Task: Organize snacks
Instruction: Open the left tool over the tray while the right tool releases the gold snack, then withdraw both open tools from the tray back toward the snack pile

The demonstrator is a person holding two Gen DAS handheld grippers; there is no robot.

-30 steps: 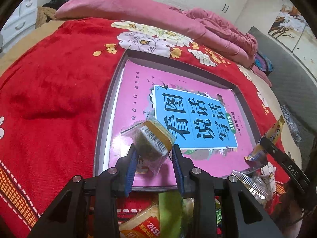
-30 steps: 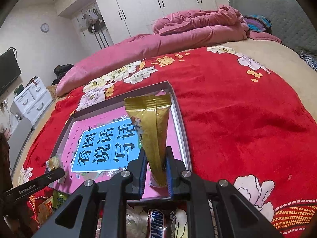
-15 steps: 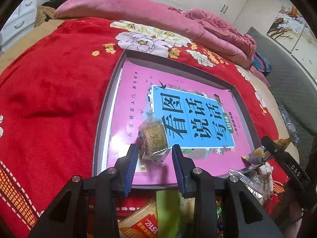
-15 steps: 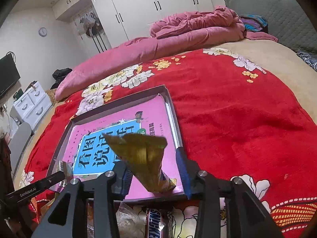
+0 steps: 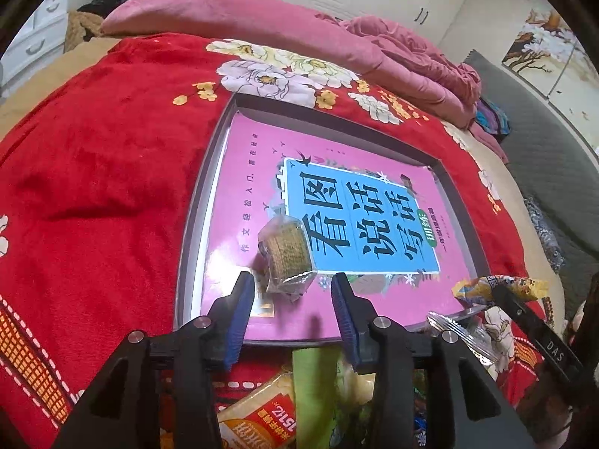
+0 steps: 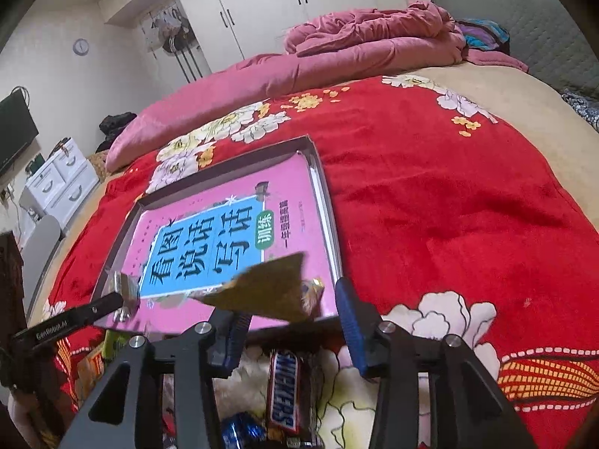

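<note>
A: What lies under it all?
B: A red flowered blanket [image 5: 97, 172] on the bed, with a grey tray [image 5: 194, 224] on it holding a pink book [image 5: 254, 172].
A: And the snacks?
B: A clear-wrapped cake [image 5: 286, 252] rests on the book, just ahead of the left gripper [image 5: 292, 292], whose jaws have just been opening, released. A gold wrapper [image 6: 269, 292] lies at the tray's near right corner; the right gripper [image 6: 288, 314] stands released around it, not pressing.

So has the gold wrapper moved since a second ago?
Yes. The gold wrapper stood upright in the right claw; now it lies tipped left on the pink book, released.
</note>
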